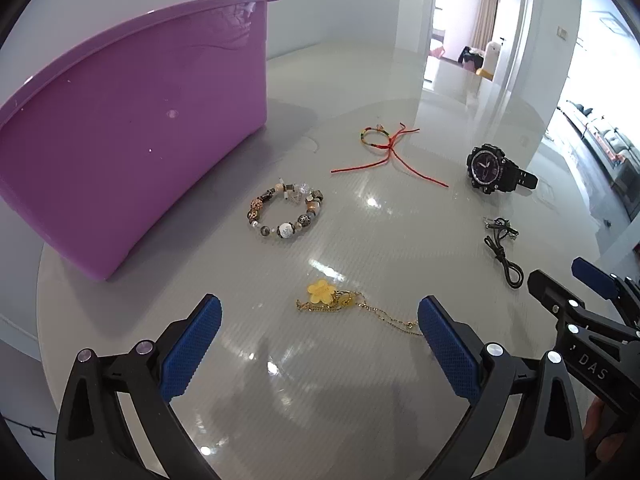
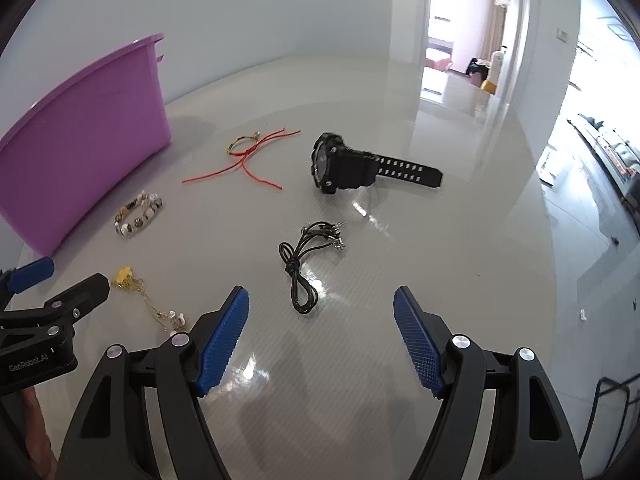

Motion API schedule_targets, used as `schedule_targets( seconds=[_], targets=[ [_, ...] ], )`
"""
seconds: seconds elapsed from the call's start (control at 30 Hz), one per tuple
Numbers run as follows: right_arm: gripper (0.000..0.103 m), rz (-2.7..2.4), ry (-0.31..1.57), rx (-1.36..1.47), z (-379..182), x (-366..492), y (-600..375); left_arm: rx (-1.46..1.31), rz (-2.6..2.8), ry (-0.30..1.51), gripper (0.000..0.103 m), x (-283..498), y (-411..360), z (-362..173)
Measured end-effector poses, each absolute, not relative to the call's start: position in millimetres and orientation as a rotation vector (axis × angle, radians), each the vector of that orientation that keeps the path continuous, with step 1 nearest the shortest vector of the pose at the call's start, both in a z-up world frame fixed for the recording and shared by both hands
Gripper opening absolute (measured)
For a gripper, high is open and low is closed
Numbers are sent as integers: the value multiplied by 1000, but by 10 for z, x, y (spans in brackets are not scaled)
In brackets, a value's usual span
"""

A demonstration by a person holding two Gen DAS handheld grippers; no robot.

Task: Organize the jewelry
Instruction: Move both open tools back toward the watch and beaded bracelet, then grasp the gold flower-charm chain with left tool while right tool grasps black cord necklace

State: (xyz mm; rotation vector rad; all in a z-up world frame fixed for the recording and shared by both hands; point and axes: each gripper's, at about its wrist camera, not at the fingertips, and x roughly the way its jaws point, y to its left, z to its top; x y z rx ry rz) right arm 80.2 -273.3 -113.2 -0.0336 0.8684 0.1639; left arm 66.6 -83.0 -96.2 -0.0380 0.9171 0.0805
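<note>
Gold chain (image 1: 352,308) just ahead of open left gripper (image 1: 318,320), untouched

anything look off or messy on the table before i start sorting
Nothing is damaged or spilled. All five pieces lie loose on the table outside the purple bin. The gold chain is bunched, the red string bracelet has trailing ends, and the black watch rests on its side.

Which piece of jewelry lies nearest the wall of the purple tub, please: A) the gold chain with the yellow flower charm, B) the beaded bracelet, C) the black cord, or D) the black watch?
B: the beaded bracelet lies just beside the purple tub, closer than any other piece.
</note>
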Motion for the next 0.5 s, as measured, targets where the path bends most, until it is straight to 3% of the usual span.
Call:
schedule_targets(
  seconds=[0.5],
  targets=[
    [72, 219, 881, -53, -1319, 945, -2704, -54, 104, 972, 97, 706, -893, -1250]
  ],
)
